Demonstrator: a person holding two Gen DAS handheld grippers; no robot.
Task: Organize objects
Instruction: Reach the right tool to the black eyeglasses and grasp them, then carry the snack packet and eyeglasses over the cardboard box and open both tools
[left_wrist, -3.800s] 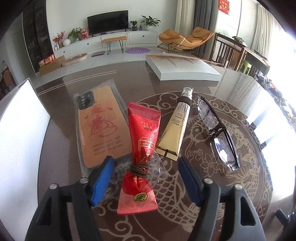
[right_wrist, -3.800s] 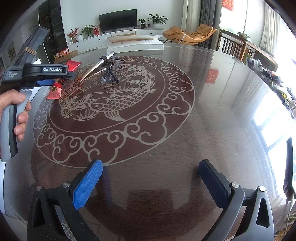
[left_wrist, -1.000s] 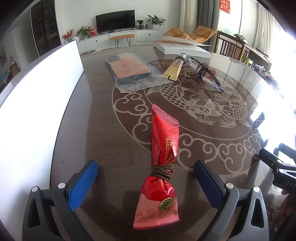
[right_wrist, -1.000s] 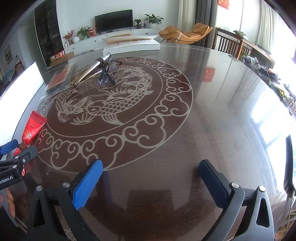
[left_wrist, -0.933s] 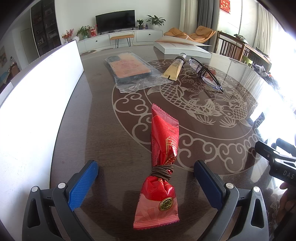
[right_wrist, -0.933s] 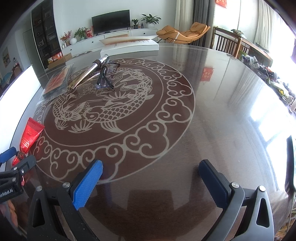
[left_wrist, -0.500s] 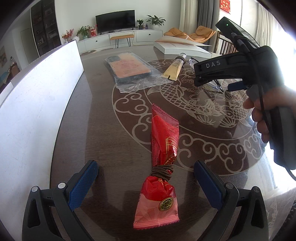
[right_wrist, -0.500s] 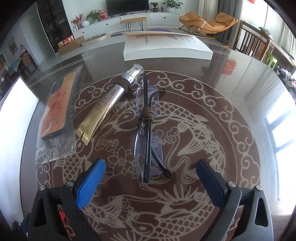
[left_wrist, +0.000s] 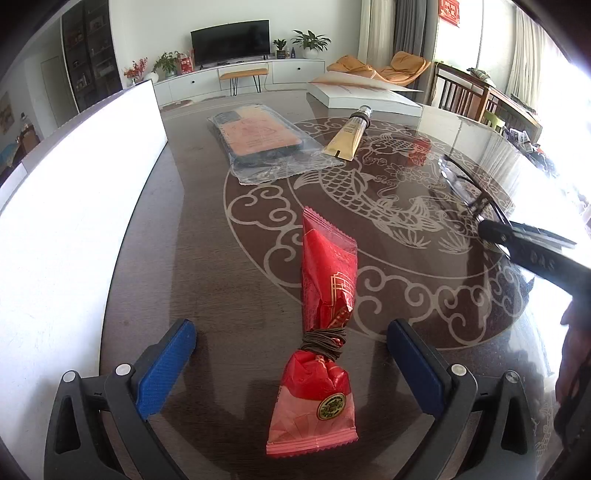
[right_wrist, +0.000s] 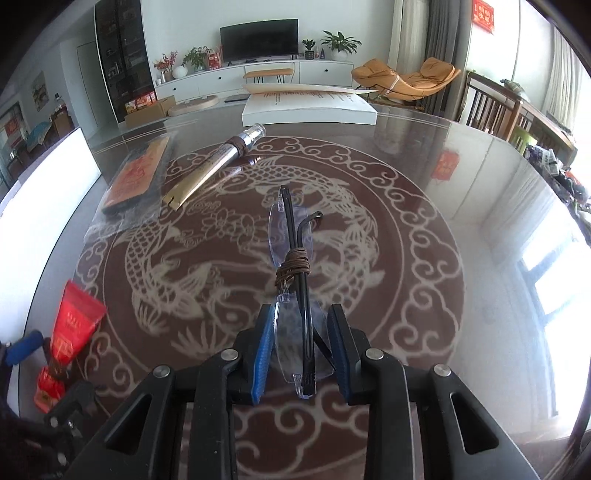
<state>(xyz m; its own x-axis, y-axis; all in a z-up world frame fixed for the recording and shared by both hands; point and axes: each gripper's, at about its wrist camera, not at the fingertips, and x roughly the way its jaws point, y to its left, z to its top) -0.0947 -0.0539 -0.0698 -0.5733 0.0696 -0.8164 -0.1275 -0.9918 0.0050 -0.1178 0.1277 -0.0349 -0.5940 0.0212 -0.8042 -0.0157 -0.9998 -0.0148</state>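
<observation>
A pair of rimless glasses (right_wrist: 295, 258), its arms bound with a brown band, sits between the pads of my right gripper (right_wrist: 301, 325). The jaws are closing and the pads press on the near lens. From the left wrist view, the glasses (left_wrist: 469, 192) hang at the right, at the tip of the right gripper (left_wrist: 491, 229). A red snack packet (left_wrist: 325, 314) tied with a brown band lies flat on the table. My left gripper (left_wrist: 291, 332) stands open astride its tied neck, its pads well apart from it. The packet (right_wrist: 74, 325) also shows at the lower left of the right wrist view.
A gold tube (left_wrist: 349, 134) and a phone case in a clear bag (left_wrist: 258, 136) lie farther back on the dark glass table (right_wrist: 480, 258). A white box (left_wrist: 74, 221) runs along the left edge. A flat white book (right_wrist: 310, 105) lies at the far side.
My right gripper swung in over the glasses and closed its jaws from wide open onto them. The glasses have shifted away from the tube, toward the right. The left gripper and packet stayed put.
</observation>
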